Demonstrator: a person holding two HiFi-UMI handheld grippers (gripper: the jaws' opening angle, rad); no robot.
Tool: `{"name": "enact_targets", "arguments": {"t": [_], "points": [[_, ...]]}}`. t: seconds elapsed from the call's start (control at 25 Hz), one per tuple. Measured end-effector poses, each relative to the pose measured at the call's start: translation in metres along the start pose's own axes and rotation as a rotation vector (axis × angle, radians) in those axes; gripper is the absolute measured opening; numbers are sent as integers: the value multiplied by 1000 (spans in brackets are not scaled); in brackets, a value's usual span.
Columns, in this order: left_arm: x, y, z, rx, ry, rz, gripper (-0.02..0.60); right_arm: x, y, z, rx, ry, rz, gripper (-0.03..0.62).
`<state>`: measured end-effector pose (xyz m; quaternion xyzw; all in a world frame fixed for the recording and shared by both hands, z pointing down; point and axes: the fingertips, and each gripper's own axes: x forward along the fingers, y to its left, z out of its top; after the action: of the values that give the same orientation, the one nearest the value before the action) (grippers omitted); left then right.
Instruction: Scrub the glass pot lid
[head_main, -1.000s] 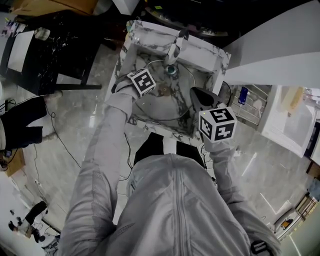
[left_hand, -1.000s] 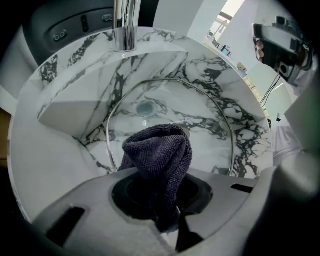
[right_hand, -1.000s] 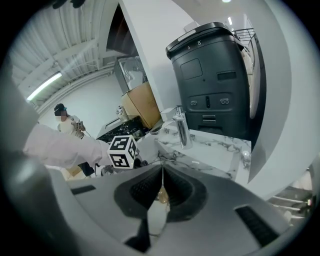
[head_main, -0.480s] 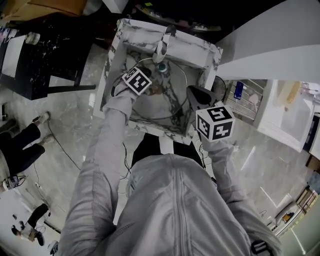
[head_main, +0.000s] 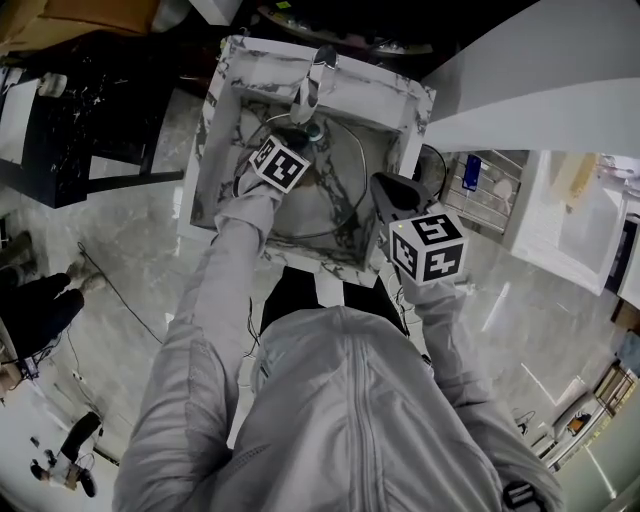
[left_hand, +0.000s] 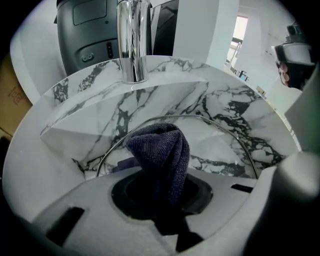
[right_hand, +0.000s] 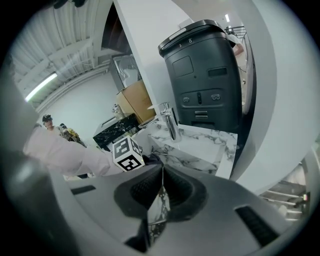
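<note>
Glass pot lid (head_main: 335, 200) lies in the marble sink (head_main: 212, 130), its metal rim a thin ring over the basin floor. The faucet (left_hand: 132, 40) stands at 12 o'clock.

L gripper (left_hand: 162, 195) is clamped on a dark cloth (left_hand: 162, 150), w/ a fold bulging out front. It sits over the lid's 11 o'clock part, near the faucet. R gripper (right_hand: 161, 192) is at the lid's 3 o'clock edge, jaws pressed together on a thin clear wedge, prob. the lid's rim.

Handling, as judged: the glass is stiff, fairly heavy, breakable, and slick if wet. A rim pinch can let it pivot or slide, so the metal band is the safest hold. The cloth is soft and limp, so it needs pressing flat to scrub.

Count: 1 lid, 1 cloth, 1 faucet, 1 sink, 2 grippers.
</note>
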<state>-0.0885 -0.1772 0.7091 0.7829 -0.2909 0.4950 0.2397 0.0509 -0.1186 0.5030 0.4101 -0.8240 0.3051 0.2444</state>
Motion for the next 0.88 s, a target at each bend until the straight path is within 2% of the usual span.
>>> {"name": "enact_targets", "arguments": {"t": [0.2,0.52,0.68,0.88], "points": [[8,-18,15,-15,-41,-12,67,-2,-1,-4,10,4,-6,31],[19,-61,33,1,-88,-114,67,-8,-7,-9,26,3,-23,31],[19,-78,38,45,-105,-156,67,-10,-8,-10,32,2,-28,31],[15,-112,36,91,-116,-260,67,-10,-8,-11,36,3,-31,31]]}}
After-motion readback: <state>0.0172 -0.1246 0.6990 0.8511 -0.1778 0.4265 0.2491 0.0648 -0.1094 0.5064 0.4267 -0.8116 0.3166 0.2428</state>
